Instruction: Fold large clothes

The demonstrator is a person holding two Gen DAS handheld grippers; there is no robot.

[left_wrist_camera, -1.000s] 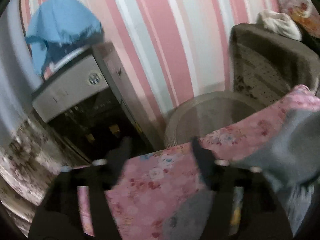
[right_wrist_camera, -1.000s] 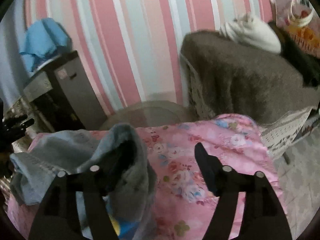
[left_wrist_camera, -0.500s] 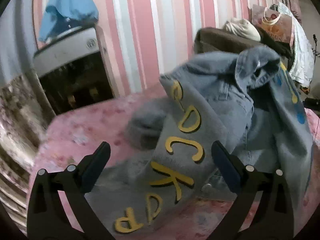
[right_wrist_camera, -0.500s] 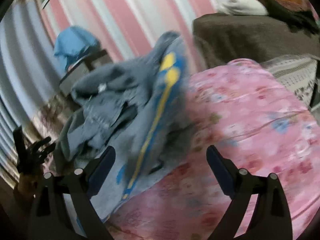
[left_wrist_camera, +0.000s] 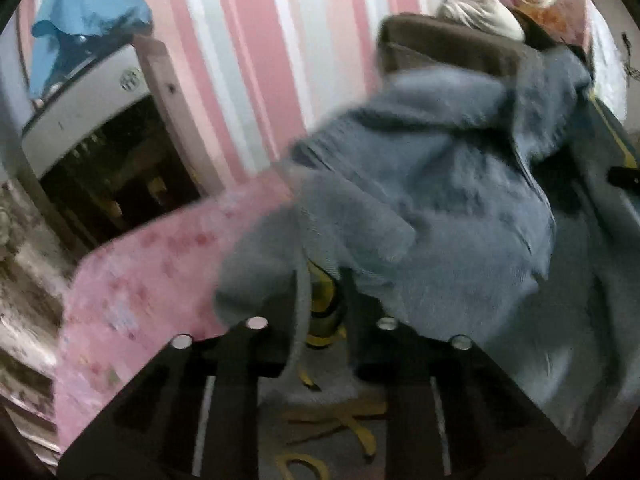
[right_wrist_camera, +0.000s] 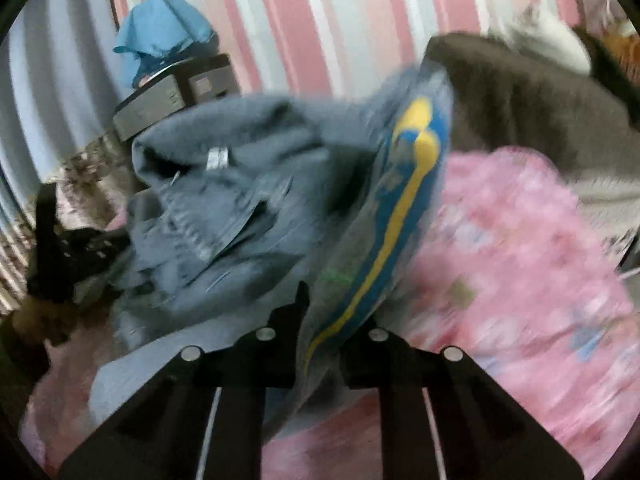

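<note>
The denim jacket (left_wrist_camera: 432, 200) lies in a rumpled heap on the pink flowered bedspread (left_wrist_camera: 152, 272), and both grippers have a piece of it. The left gripper (left_wrist_camera: 322, 312) has just been closing, and its jaws now stand nearly together, pinched on a fold of the grey-blue cloth with part of a yellow letter showing in the narrow gap. More yellow letters (left_wrist_camera: 340, 424) lie on the fabric just below it. The right gripper (right_wrist_camera: 320, 320) has also just been closing; its jaws are clamped on an edge of the jacket (right_wrist_camera: 248, 200) that carries a blue and yellow stripe (right_wrist_camera: 400, 216), and that edge rises up and away from the fingers (both views are smeared, so the finer detail of the cloth is hard to read).

Behind the bed runs a wall (left_wrist_camera: 256, 40) of pink, white and pale blue stripes. A grey cabinet (left_wrist_camera: 88, 108) stands against it with a bright blue cloth (left_wrist_camera: 88, 12) draped on top. Over on the right a brown blanket (right_wrist_camera: 532, 108) covers some furniture, with a white bundle (left_wrist_camera: 480, 16) resting on it. In the right wrist view the left gripper (right_wrist_camera: 60, 256) shows dark at the left edge, beside the jacket.
</note>
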